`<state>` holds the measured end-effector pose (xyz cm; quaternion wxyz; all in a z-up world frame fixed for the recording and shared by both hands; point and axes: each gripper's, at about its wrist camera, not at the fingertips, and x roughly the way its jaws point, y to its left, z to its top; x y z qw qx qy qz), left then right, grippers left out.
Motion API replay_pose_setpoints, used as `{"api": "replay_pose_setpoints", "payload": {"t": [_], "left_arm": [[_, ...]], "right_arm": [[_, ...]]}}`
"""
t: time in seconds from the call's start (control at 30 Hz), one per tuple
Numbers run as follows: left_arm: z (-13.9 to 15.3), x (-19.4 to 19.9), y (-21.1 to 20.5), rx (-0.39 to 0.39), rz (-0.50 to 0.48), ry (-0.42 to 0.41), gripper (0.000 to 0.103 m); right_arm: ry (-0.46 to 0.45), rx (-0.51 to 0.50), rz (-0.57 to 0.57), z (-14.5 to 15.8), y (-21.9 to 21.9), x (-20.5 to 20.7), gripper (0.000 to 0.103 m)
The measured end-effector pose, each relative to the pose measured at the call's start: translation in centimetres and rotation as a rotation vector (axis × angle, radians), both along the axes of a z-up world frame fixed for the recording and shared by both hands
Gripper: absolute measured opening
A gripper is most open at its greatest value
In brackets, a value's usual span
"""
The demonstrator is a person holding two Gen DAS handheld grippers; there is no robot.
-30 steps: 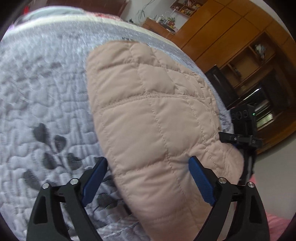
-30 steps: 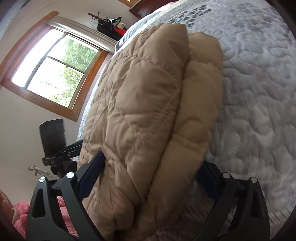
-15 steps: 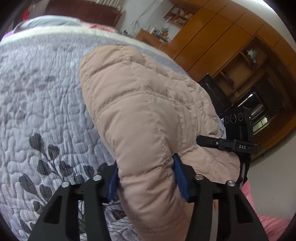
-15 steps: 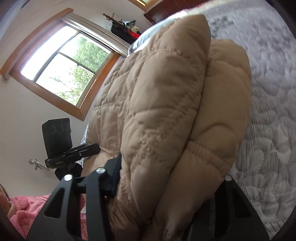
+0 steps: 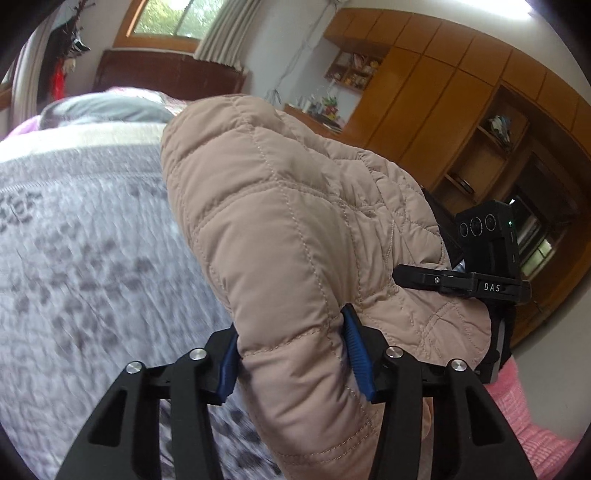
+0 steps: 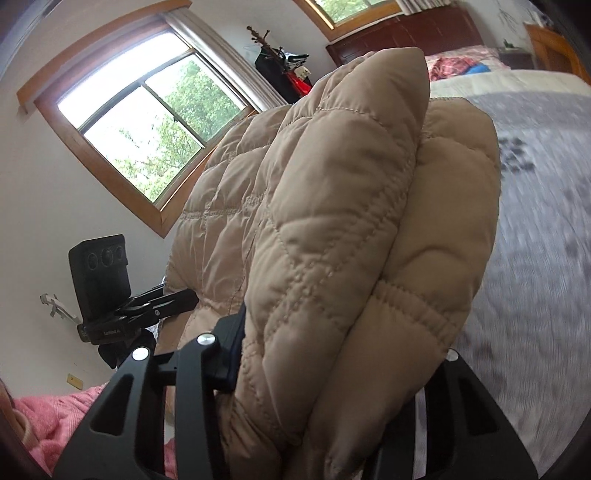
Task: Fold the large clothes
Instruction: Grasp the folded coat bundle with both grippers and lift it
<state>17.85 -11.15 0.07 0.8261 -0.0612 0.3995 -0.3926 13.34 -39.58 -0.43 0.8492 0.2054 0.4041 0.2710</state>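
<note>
Left gripper: the blue-padded fingers are closed in on a thick fold of the beige quilted jacket, pressing it from both sides. The hem edge of the fold hangs below the fingers, toward the camera. Beyond the fingers the jacket bulges upward and away, its far edge rounded and raised above the bed.

Right gripper: its left finger presses against the jacket; the right finger is hidden behind the fabric. The grip holds two stacked layers, a quilted panel on the left and a smoother panel with an elastic cuff seam on the right. Both layers stand up ahead of the fingers, with the far tip reaching highest.

Clearance: on the left gripper's left side the grey patterned bedspread lies open, blurred. To the right of the right gripper the same bedspread extends to the pillows and dark headboard. Between the two grippers the jacket spans as one raised bundle.

A black camera unit on a bracket sits just beside the jacket's edge in the left wrist view; the matching unit appears in the right wrist view. Pink fabric lies at the near lower corner. Wooden cabinets and a window stand well apart.

Pose: both grippers are tilted upward.
</note>
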Motion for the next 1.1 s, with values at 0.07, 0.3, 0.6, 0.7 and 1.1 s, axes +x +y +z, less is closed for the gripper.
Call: {"api": "replay_pose_setpoints", "payload": {"t": [0.07,0.3,0.6,0.7,1.1], "left_arm": [[0.1,1.3,0.3,0.006,0.022,-0.009,0.051],[-1.0,6.9,1.5,0.037,0.089,-0.006,0.051],[-5.9,13.9,4.0,0.065,0.158,0.093,0.052],[-7.7,15.1,4.8,0.045,0.162,0.130,0.055],[-6.6,12.7,6.3,0.119,0.205,0.086,0.072]], "right_arm": [[0.003,-0.003,0.012,0.1,0.5,2.1,0.042],[0.035,-0.001,0.049,-1.3,2.9,9.2,0.042],[0.138,0.018,0.082,-6.2,4.5,16.2,0.042],[0.166,0.043,0.079,-7.8,4.6,17.4,0.044],[0.154,-0.117,-0.036,-5.5,2.7,13.7,0.079]]}}
